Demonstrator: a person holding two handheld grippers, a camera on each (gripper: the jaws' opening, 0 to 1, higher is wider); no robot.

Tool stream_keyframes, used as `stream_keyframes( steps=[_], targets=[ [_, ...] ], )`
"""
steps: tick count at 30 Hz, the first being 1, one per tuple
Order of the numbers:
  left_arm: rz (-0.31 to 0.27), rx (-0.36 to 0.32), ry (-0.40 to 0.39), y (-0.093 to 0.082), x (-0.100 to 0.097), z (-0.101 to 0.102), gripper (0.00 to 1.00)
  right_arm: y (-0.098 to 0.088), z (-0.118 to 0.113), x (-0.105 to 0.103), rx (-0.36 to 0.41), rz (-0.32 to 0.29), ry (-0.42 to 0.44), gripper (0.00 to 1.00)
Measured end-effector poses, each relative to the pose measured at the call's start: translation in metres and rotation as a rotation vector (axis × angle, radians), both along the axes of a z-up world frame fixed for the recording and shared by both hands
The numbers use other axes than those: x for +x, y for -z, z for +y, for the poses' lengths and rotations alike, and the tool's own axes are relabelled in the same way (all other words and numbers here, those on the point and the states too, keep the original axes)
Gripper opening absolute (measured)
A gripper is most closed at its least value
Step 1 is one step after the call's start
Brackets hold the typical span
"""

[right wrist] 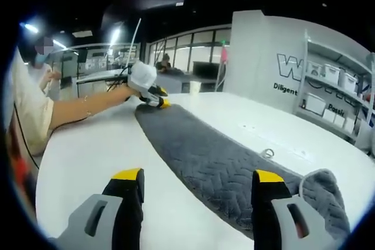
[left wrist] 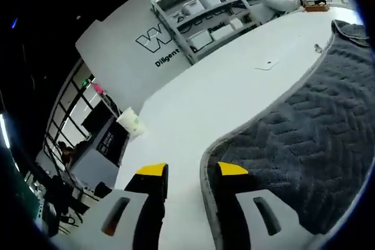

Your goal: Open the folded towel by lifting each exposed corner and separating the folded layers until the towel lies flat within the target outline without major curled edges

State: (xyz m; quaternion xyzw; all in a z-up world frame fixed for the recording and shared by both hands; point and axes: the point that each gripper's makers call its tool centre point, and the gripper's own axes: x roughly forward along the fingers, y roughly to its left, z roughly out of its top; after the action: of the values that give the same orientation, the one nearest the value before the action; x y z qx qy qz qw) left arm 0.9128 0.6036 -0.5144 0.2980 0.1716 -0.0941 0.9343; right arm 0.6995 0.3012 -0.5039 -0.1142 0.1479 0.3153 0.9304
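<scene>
Left gripper has its yellow-tipped jaws apart and straddles the near edge of the towel: one jaw stands over the bare counter, the other over the dark cloth, with the pale hem running between them. Whether either jaw presses on the hem I cannot tell, because the view is steep and close. In the right gripper view this same gripper sits at the far end of the towel, held by a hand on a bare forearm that comes in from the left.

Right gripper is also released, jaws wide. Its left jaw is over white counter, its right jaw is over the towel near a rounded, folded corner that lifts a little by the lower right.

The towel is dark grey with a herringbone texture and a light hem. It lies on the counter as a long folded strip stretching from one gripper to the other, and its edge curves in the left gripper view.

Thin marks and a small metal ring lie on the counter just beside the strip. A paper cup stands at the counter's far edge. Beyond are shelves with white boxes, a wall with dark lettering and windows.
</scene>
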Motion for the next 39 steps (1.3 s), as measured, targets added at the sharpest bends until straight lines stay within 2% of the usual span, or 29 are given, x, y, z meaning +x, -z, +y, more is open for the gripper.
stream_keyframes(
  steps=[2,3,5,6,8,10,17,20,23,25,28,30,34,39],
  targets=[
    [-0.012,-0.006,0.000,-0.007,-0.005,0.001,0.41,-0.001,0.000,0.000,0.000,-0.002,-0.001,0.73],
    [-0.017,-0.034,0.011,-0.012,-0.010,-0.001,0.44,-0.001,0.000,0.000,-0.001,-0.003,-0.001,0.73],
    [-0.007,-0.098,0.054,-0.015,-0.018,-0.010,0.55,-0.001,0.000,-0.001,-0.002,-0.005,-0.001,0.73],
    [0.004,-0.141,0.071,-0.016,-0.024,-0.015,0.63,-0.001,0.000,-0.001,-0.002,-0.005,0.000,0.73],
    [0.009,-0.225,0.112,-0.019,-0.035,-0.027,0.87,-0.001,-0.001,0.000,-0.003,-0.005,0.002,0.74],
    [0.028,-0.261,0.149,-0.020,-0.048,-0.036,0.99,-0.001,-0.002,0.000,-0.004,-0.005,0.005,0.74],
    [0.072,-0.377,0.266,-0.029,-0.085,-0.068,1.00,0.003,-0.005,0.003,-0.015,0.001,0.018,0.74],
    [0.100,-0.396,0.333,-0.029,-0.102,-0.086,1.00,0.003,-0.007,0.003,-0.021,0.000,0.020,0.74],
    [0.100,-0.467,0.410,-0.030,-0.118,-0.110,1.00,-0.001,-0.012,0.004,-0.036,-0.019,0.021,0.75],
    [0.097,-0.470,0.434,-0.027,-0.124,-0.117,1.00,-0.006,-0.022,0.008,-0.054,-0.053,0.054,0.75],
    [0.131,-0.460,0.470,-0.018,-0.135,-0.130,1.00,-0.013,-0.045,0.015,-0.085,-0.101,0.119,0.77],
    [0.159,-0.485,0.499,-0.016,-0.144,-0.139,1.00,-0.012,-0.059,0.016,-0.110,-0.098,0.145,0.75],
    [0.151,-0.472,0.537,-0.022,-0.154,-0.148,1.00,-0.008,-0.085,0.020,-0.174,-0.096,0.212,0.73],
    [0.165,-0.512,0.580,-0.023,-0.165,-0.155,1.00,-0.002,-0.120,0.023,-0.275,-0.089,0.303,0.73]
  ],
)
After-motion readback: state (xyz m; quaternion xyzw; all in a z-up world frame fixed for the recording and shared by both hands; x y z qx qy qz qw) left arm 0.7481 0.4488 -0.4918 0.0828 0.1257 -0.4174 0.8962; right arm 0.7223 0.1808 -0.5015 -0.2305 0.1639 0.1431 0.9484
